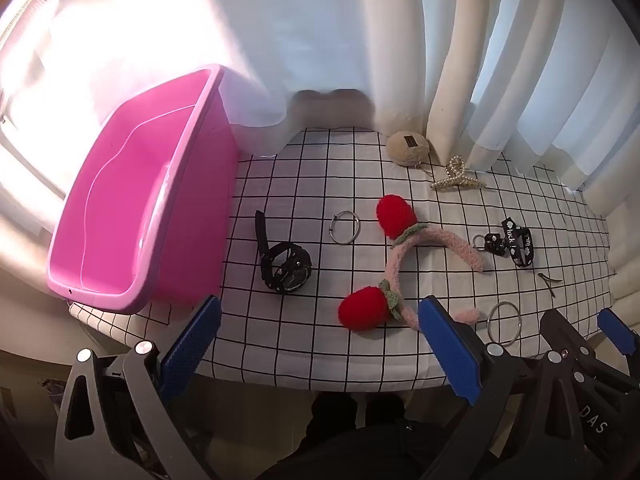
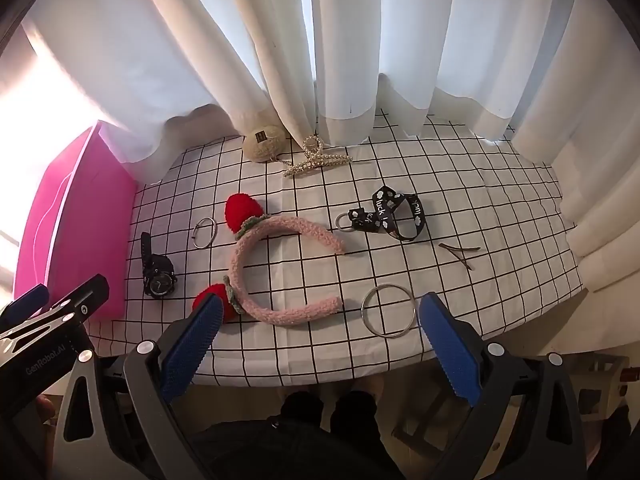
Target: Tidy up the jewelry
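Both claws hang over the near edge of the table [image 2: 500, 208], spread wide and holding nothing: the left claw [image 1: 320, 344] and the right claw [image 2: 320, 344]. The pink bin [image 1: 132, 208] stands at the left, empty. Just right of it lies the watch [image 1: 286, 266], then a small ring [image 1: 345, 227]. The headband [image 2: 256, 256] with red strawberries sprawls across the middle. A large ring [image 2: 388, 311] lies near the right claw. Farther are a strap [image 2: 390, 214], a hairpin [image 2: 460, 255], a pearl clip [image 2: 316, 160] and a pompom [image 2: 264, 142] at the curtain [image 2: 340, 48].
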### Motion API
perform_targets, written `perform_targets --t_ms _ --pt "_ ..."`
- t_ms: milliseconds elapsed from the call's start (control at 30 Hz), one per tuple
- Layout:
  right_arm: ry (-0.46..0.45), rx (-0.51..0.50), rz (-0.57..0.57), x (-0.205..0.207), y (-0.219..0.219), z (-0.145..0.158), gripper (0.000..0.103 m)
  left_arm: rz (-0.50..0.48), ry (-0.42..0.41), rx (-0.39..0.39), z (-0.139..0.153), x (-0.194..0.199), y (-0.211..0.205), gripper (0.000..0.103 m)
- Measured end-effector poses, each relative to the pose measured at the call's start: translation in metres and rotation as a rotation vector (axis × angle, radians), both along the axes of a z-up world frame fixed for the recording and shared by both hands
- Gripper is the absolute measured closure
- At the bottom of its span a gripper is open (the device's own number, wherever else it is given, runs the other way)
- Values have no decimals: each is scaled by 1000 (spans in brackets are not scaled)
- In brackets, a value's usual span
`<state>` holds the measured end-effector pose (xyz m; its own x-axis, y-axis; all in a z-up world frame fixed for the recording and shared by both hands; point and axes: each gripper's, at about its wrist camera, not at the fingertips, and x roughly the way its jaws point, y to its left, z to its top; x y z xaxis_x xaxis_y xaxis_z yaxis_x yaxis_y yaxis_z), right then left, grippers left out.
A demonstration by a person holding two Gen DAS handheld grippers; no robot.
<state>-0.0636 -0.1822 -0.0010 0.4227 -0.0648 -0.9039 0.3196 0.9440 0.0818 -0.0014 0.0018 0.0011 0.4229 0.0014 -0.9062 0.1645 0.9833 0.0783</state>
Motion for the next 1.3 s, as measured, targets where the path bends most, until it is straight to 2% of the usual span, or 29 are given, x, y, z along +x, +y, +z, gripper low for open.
perform_targets --t_ms 1300 --pt "-3 17 0 -2 -1 -1 9 0 -3 3 4 2 3 6"
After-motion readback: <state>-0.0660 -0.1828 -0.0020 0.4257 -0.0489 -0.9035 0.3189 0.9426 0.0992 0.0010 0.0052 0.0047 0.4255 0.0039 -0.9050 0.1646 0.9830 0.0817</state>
